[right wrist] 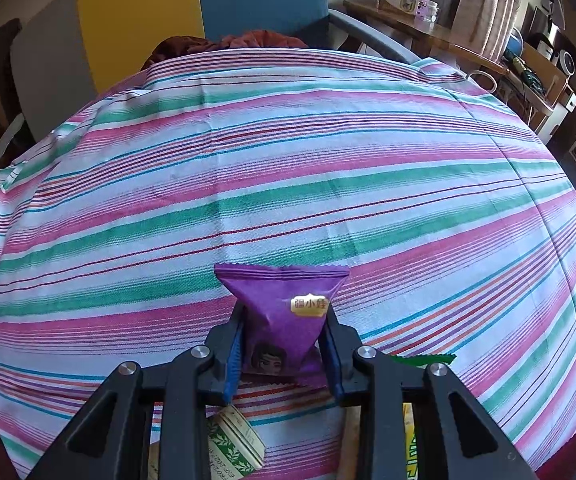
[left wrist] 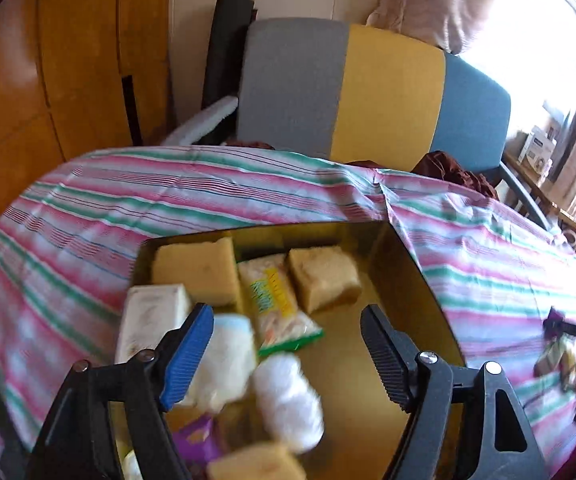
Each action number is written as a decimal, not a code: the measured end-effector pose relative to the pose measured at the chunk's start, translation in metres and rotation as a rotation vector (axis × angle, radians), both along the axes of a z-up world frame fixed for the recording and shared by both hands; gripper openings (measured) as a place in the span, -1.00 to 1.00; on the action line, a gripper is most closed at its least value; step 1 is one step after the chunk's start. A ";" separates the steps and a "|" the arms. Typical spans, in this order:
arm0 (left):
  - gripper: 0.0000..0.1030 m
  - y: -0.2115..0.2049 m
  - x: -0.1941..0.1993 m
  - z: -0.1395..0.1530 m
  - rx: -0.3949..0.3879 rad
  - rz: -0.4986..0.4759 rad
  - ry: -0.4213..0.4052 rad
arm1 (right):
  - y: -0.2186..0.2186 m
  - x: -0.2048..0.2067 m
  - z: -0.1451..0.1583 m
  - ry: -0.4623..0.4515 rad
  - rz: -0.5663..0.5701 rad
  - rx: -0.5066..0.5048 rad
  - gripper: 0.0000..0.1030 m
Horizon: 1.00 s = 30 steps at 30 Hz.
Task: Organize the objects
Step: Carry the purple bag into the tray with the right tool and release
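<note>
In the left wrist view a gold box [left wrist: 404,280] stands on the striped cloth. It holds two yellow sponges [left wrist: 199,272] [left wrist: 322,278], a green-edged snack packet [left wrist: 275,304], a white pack [left wrist: 151,320], a white fluffy roll [left wrist: 288,400] and a purple packet [left wrist: 197,440]. My left gripper [left wrist: 285,320] hangs open over the box with nothing pressed between its pads; a white soft pack [left wrist: 227,360] lies under the blue pad. In the right wrist view my right gripper [right wrist: 283,312] is shut on a purple snack packet [right wrist: 283,292], held above the cloth.
The striped cloth [right wrist: 288,160] covers the whole table. Behind it stands a chair with a grey, yellow and blue back [left wrist: 388,88]. A leaf-print packet [right wrist: 235,448] lies under the right gripper. A wooden side table with boxes [right wrist: 404,16] is at the far right.
</note>
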<state>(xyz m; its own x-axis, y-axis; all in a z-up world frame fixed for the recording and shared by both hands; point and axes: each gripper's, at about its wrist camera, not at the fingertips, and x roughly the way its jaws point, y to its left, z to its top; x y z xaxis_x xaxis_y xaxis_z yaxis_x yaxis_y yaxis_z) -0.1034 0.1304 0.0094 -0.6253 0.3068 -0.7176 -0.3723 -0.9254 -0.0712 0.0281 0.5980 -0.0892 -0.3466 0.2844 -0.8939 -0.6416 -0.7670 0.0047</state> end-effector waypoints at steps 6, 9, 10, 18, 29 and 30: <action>0.49 -0.025 0.032 0.001 -0.036 0.022 0.037 | -0.026 -0.004 0.014 0.062 0.089 -0.012 -0.37; 0.49 -0.033 0.043 0.002 -0.059 0.026 0.074 | -0.055 -0.007 0.029 0.106 0.181 -0.018 -0.37; 0.49 -0.036 0.046 0.002 -0.060 0.025 0.079 | -0.066 -0.008 0.033 0.116 0.214 -0.020 -0.37; 0.49 -0.053 0.054 -0.003 -0.032 0.031 0.061 | -0.181 -0.037 0.081 0.181 0.492 -0.018 -0.37; 0.49 -0.068 0.059 -0.001 -0.011 0.038 0.073 | -0.310 -0.086 0.096 0.148 0.783 -0.006 -0.37; 0.49 -0.070 0.059 -0.002 -0.010 0.039 0.072 | -0.317 -0.090 0.094 0.135 0.795 -0.002 -0.37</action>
